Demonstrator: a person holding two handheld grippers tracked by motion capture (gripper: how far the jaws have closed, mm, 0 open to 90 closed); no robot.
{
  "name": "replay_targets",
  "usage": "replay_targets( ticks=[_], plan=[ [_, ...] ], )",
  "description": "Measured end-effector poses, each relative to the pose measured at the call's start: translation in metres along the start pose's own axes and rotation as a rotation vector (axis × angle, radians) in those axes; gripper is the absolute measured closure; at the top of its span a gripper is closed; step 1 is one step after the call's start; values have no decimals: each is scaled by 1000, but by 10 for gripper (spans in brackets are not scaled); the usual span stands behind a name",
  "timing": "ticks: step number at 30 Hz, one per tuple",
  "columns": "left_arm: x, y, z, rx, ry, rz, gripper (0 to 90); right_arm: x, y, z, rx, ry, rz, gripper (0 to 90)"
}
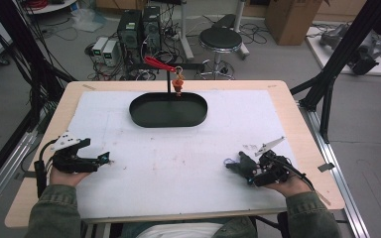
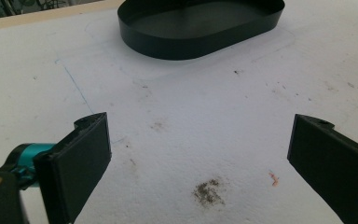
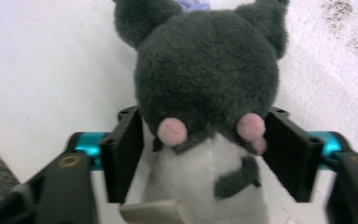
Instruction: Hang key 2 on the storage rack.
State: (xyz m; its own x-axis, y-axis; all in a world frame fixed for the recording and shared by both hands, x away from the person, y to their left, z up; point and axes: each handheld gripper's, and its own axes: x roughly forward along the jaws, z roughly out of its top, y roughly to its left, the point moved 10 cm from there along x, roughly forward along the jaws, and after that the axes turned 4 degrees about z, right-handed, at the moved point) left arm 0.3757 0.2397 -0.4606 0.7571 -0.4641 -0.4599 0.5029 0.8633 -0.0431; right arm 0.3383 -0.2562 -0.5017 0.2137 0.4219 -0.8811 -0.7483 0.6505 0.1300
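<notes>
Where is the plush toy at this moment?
The plush toy lies on the white mat at the table's right side in the high view, between the jaws of the right gripper, far from the black tray.

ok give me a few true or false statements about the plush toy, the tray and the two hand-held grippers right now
1. The plush toy sits between the jaws of the right hand-held gripper. True.
2. The plush toy is bright yellow. False: it is dark grey with a white body and pink cheeks.
3. The left hand-held gripper holds the black tray. False: its jaws stand wide apart over the white mat, with the tray farther off.
4. The black tray is oval. True.
5. The plush toy lies inside the tray. False: it is on the mat near the right hand-held gripper.
</notes>
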Motion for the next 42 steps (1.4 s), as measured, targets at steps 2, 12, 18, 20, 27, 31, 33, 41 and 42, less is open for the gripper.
replay_targets(
  ticks=[2,12,18,20,27,31,33,41,42],
  plan=[
    [0,0,0,1,1,-1,65,-1,0,1,13,-1,-2,369],
    [0,-1,-1,2,5,-6,65,-21,9,20,3,-80,25,403],
    [0,0,0,3,2,-5,65,-34,11,35,20,-116,36,403],
    [0,0,0,3,3,-5,65,-37,11,38,16,-114,41,403],
    [1,0,-1,-1,5,-8,65,-48,8,55,47,-130,46,403],
    [1,-1,-1,-1,6,-8,65,-52,8,67,57,-129,63,403],
    [1,-1,-1,-1,5,-8,65,-54,8,73,58,-126,69,405],
    [1,0,-1,3,5,-11,65,-62,6,97,60,-133,81,409],
    [1,0,-1,1,4,-10,65,-62,6,100,63,-132,83,409]
  ],
)
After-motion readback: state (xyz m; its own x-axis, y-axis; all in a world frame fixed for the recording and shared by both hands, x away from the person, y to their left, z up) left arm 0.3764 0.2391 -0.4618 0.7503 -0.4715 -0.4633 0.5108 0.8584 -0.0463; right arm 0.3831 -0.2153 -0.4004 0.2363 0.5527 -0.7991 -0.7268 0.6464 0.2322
